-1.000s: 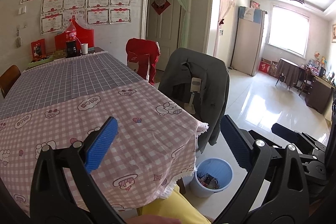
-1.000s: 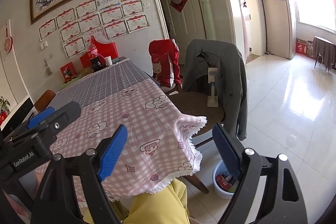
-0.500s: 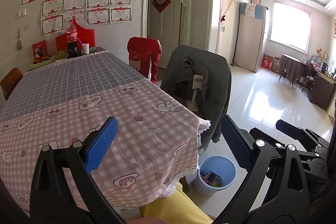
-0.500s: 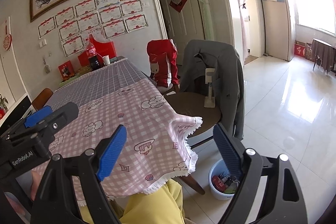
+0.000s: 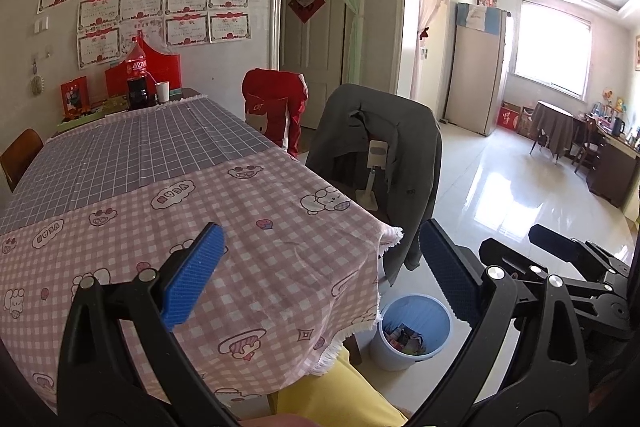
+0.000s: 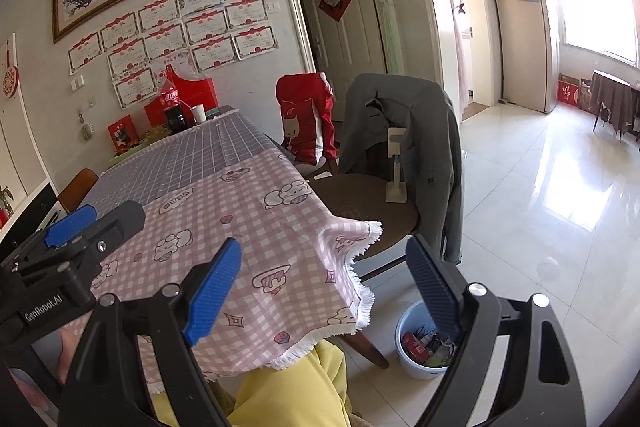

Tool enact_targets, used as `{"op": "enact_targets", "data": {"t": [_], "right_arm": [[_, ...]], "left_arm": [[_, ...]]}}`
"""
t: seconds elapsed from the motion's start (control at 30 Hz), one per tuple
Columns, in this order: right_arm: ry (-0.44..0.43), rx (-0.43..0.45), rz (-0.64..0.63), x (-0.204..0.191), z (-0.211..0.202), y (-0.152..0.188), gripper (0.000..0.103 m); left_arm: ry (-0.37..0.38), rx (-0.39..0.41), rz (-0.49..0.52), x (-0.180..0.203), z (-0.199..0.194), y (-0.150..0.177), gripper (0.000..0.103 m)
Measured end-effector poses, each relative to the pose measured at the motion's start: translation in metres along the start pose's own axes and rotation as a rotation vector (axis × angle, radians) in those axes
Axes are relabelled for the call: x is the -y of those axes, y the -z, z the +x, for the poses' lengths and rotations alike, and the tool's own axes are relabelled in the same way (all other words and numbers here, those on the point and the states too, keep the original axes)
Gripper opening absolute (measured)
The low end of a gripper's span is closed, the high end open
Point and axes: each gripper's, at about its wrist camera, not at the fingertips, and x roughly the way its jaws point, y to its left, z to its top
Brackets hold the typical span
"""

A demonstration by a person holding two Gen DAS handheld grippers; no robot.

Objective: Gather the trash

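Left wrist view shows the big worktop (image 5: 168, 163) with its pink and grey cloth. No trash lies on the part we can see. At the far end stand a cola bottle (image 5: 137, 77) and a white cup (image 5: 162, 92). Down on the floor, near the worktop corner, sits the blue bin (image 5: 412, 331) with wrappers inside. The left tool (image 5: 320, 279) is wide apart and holds nothing. The right tool (image 6: 324, 287) is wide apart and empty too. The job looks almost done, or done.
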Motion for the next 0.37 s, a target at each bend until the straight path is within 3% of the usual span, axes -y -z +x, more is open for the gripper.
{"op": "enact_targets", "data": {"t": [0.37], "right_arm": [[0.0,-0.005,-0.006,-0.0016,0.0008,0.0006,0.083]], "left_arm": [[-0.002,-0.011,-0.013,-0.0054,-0.0002,0.0001,0.096]]}}
